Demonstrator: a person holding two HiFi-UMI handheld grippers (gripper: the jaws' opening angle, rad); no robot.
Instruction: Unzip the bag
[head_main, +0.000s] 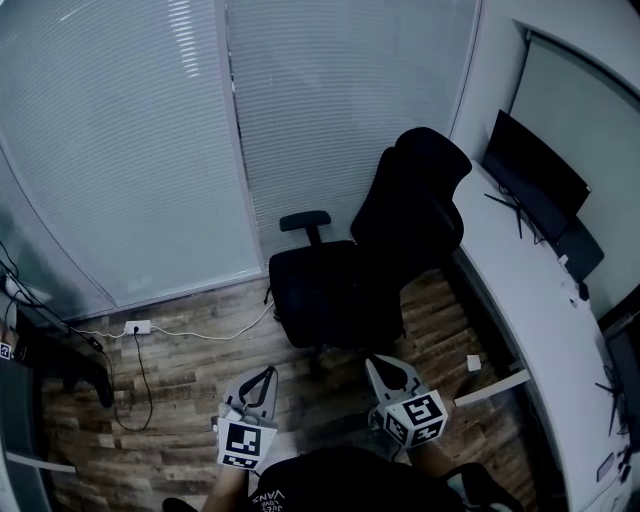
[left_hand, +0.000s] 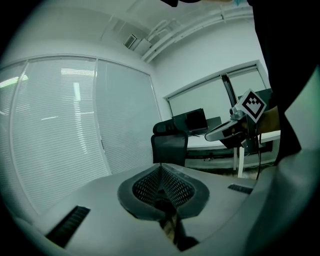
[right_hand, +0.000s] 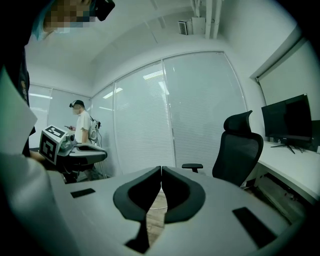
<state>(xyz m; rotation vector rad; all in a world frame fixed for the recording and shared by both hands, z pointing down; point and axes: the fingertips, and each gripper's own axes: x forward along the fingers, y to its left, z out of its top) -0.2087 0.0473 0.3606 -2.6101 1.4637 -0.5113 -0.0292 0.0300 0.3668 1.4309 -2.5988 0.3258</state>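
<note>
Grey left tongs (head_main: 266, 374), right tongs (head_main: 374, 362) closed; bases under marker cubes (head_main: 246, 444)

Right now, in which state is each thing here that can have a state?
left gripper: shut, nothing between the jaws.
right gripper: shut, nothing between the jaws.
office chair: upright, nobody on it.
monitor: screen dark.
blinds: lowered.
bag: not in view.

dim, cool light through the blinds (head_main: 130, 140); strong fisheye bending at edges.
</note>
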